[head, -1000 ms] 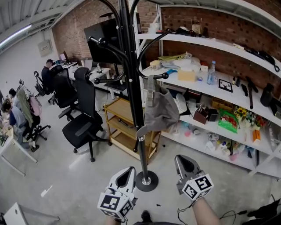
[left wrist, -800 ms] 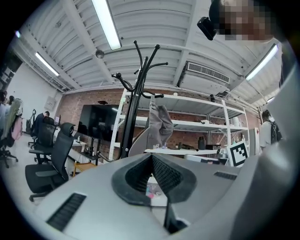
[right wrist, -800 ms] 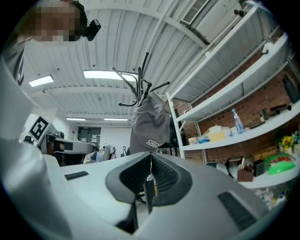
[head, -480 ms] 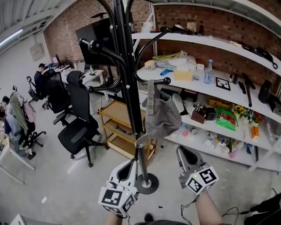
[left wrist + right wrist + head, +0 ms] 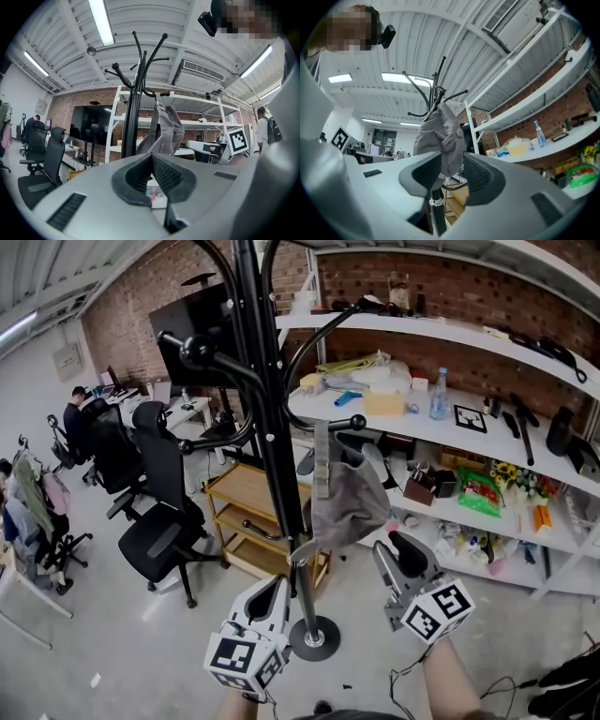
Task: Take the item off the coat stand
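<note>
Two claws are held low in front of the coat stand, and neither touches anything.

Left claw point(image 5: 151, 156): clenched. Its two ribbed pads meet at the tips and nothing lies between them. In the head view it sits just left of the stand's pole, above the round base point(image 5: 314, 637), and points up and forward.

Right claw point(image 5: 451, 158): released, with the jaws opening at this moment. A clear gap shows between the pads. The right gripper view lines the grey cap point(image 5: 348, 500) up with that gap, but the head view shows the cap above and ahead of the claw, near it and out of contact. The pads press on nothing.

Task item: the cap remains on the coat stand point(image 5: 269, 427). It hangs by its back strap from a ball-tipped hook point(image 5: 356, 422) on the stand's right side, with the crown sagging below and the peak turned down towards the pole.

Surroundings: the stand is black, with several curved arms, and stands on a grey floor point(image 5: 112, 634). Behind it is white shelving point(image 5: 487, 442) against a brick wall, loaded with mixed goods including a water bottle point(image 5: 438, 394). A wooden trolley point(image 5: 246, 491) stands just behind the pole. A black office chair point(image 5: 157, 521) is to the left, and a dark screen point(image 5: 192, 329) is further back.
</note>
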Demonstrator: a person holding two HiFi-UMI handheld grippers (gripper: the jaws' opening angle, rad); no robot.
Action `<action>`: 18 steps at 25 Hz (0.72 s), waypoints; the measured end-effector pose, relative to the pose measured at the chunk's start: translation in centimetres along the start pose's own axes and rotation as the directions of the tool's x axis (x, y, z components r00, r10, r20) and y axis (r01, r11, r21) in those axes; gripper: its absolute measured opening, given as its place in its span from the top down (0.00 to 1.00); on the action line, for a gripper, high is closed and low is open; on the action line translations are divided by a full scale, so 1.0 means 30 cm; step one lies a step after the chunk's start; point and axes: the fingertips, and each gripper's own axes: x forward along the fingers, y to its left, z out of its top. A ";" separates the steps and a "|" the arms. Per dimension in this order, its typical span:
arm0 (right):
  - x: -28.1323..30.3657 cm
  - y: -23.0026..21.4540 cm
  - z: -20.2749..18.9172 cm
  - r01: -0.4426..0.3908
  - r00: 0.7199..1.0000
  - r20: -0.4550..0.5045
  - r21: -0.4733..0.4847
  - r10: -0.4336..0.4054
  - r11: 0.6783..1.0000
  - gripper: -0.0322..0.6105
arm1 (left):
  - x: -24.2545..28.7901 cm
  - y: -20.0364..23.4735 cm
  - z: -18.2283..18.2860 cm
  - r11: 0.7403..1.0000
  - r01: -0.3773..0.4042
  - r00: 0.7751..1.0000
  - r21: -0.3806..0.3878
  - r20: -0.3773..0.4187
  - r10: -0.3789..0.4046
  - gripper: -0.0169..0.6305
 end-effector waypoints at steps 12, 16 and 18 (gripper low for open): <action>0.117 0.006 0.059 -0.032 0.999 0.010 -0.010 0.032 0.999 0.63 | 0.097 0.026 0.019 0.998 0.058 0.998 0.000 0.011 -0.058 0.96; 0.138 0.001 0.079 -0.035 0.999 0.019 -0.024 0.036 0.999 0.64 | 0.107 0.030 0.019 0.998 0.066 0.998 -0.006 0.012 -0.066 0.96; 0.145 -0.001 0.082 -0.041 0.999 0.018 -0.020 0.041 0.999 0.64 | 0.110 0.031 0.015 0.998 0.069 0.998 -0.007 0.011 -0.069 0.96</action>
